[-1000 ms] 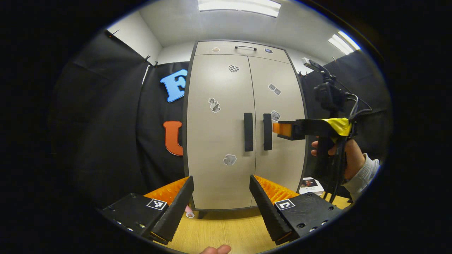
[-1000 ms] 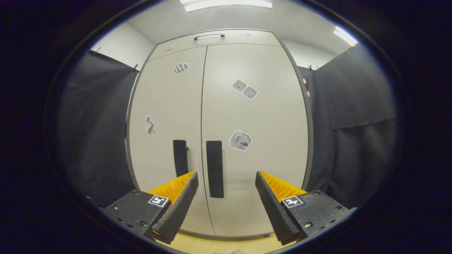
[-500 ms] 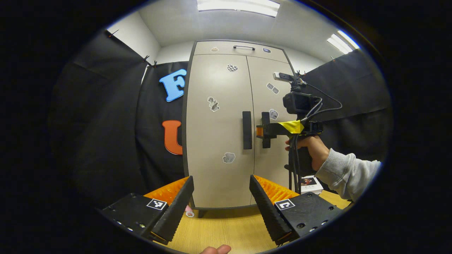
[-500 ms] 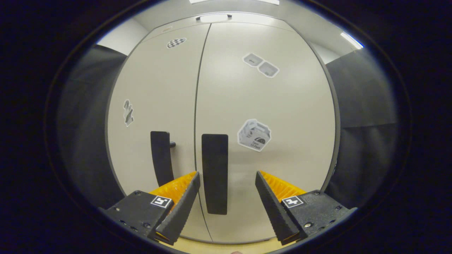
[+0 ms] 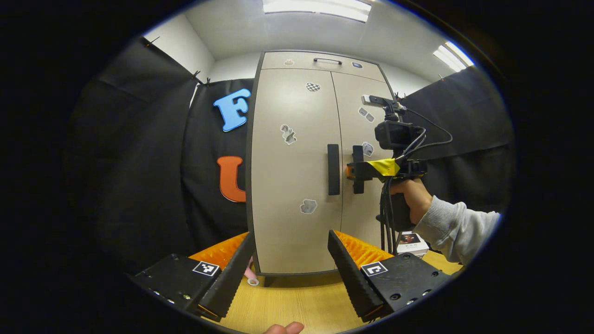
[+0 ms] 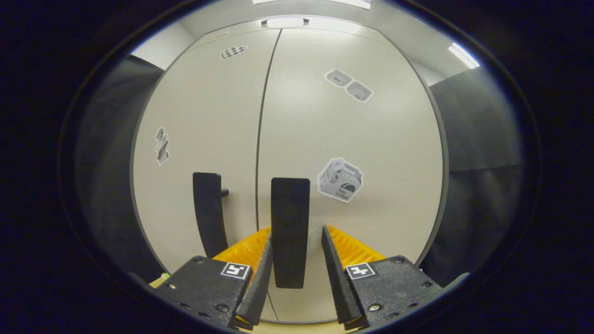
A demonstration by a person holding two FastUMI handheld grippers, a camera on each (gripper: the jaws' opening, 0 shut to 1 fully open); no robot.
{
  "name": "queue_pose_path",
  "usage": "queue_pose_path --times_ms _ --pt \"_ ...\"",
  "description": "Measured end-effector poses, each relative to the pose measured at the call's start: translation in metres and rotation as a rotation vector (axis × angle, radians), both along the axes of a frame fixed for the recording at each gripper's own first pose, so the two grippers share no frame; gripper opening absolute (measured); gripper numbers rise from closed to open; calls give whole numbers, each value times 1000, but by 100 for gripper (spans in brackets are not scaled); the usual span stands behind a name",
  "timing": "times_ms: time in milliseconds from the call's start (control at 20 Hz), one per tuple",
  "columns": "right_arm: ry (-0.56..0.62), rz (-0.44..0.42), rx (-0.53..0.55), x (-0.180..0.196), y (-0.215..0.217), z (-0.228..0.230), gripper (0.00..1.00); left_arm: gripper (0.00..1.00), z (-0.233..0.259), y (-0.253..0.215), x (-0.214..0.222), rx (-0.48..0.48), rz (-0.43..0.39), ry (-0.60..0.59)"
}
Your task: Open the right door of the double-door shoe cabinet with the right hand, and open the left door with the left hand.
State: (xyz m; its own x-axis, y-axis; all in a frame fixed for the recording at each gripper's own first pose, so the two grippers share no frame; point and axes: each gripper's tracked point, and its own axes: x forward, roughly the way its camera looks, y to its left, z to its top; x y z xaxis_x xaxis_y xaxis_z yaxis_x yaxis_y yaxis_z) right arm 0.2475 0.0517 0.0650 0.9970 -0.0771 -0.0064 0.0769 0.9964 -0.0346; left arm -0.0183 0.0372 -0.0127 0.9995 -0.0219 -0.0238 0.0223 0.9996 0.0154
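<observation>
Shoe cabinet (image 5: 297,185) stands on the wooden floor (image 5: 297,301), both doors shut. Step in hand: gripping the right door handle (image 6: 290,232). My right gripper (image 6: 292,273) straddles it, fingers narrowed on either side, small gaps visible, not yet clamped. My left gripper (image 5: 290,273) is wide open, empty, well back from the left door handle (image 5: 333,169). Next, I reckon: close on the handle, pull outward, then bring the left in.
</observation>
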Motion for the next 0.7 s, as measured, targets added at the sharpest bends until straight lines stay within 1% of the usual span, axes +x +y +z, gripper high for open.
queue_pose_path --times_ms 50,100,150,200,250,300,400,500,700 --pt "-1 14 5 0 3 0 58 95 0 1 1 -1 0 0" --pt "2 14 5 0 6 0 47 95 0 1 1 -1 -1 3" --pt "3 8 -6 0 6 -1 39 95 0 2 2 -2 -3 3" --pt "8 -1 -20 0 4 -1 31 95 0 2 3 -4 -4 2" --pt "7 -1 -16 1 5 -1 29 95 -1 2 4 -6 -6 2" --pt "7 6 -11 0 6 0 20 95 -1 1 4 -7 -10 2" --pt "4 16 2 0 6 0 13 95 0 0 6 -8 -15 4" --pt "7 21 2 0 5 0 10 95 0 -2 6 -8 -21 7" --pt "17 43 5 -9 6 -1 10 95 3 -5 4 1 -29 -2"
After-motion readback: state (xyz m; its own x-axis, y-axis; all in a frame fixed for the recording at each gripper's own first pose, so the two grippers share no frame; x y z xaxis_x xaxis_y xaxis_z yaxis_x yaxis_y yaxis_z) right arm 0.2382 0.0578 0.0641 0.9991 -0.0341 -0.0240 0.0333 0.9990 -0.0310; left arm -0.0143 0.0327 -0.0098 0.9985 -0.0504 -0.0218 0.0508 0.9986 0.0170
